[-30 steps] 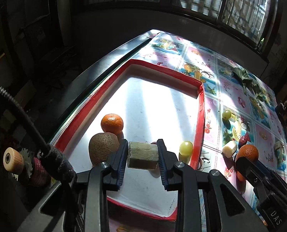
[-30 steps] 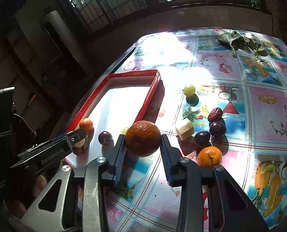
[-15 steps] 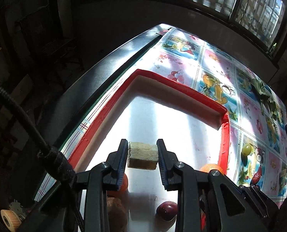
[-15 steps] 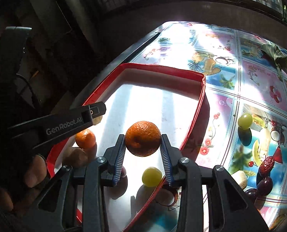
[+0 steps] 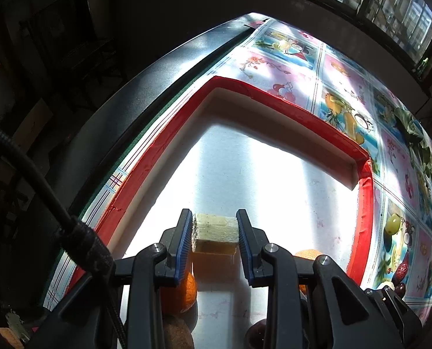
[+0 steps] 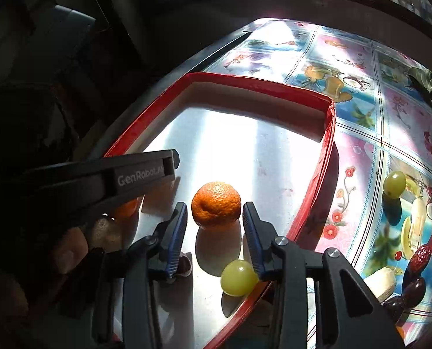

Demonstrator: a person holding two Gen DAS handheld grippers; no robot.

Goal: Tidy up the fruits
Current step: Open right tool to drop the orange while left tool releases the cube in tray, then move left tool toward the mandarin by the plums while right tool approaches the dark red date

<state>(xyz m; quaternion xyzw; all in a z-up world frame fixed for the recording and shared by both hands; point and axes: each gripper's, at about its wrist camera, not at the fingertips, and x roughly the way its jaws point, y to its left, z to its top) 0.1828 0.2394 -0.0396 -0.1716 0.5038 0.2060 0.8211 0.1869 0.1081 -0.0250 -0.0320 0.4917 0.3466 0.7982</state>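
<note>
The left gripper [image 5: 215, 230] pinches a pale, squared-off chunk of fruit [image 5: 215, 230], maybe sugarcane or banana, flat between its blue-lined fingers [image 5: 184, 234]. It is tipped forward and down over the red-rimmed tray [image 5: 300, 115], and the chunk throws a shadow on the white tray floor beneath it, so it looks to hang a little above the floor. Under its left finger sits a small orange [image 5: 184, 292], with a brown, rough-skinned fruit [image 5: 176, 336] nearer the camera. Under the right finger a dark red fruit [image 5: 255, 333] shows only in part.

The right gripper [image 6: 216, 228] reaches in from the tray's near right corner, fingers [image 6: 252, 234] spread, with a mandarin [image 6: 216, 204] between the tips. A gap shows on each side, so the pads do not seem to press it; whether the mandarin rests on the tray floor I cannot tell for sure, though its shadow lies right below it. A green grape [image 6: 238, 277] lies just beside the right finger, close to the tray's right rim [image 6: 320, 180].

From that view the left gripper's arm crosses in from the left, low over the tray. Out on the fruit-print tablecloth [image 6: 358, 157], to the right, lie another green grape [image 6: 394, 184], a pale fruit chunk [image 6: 383, 280], a wrinkled red date [image 6: 419, 258] and dark plums [image 6: 413, 289].
</note>
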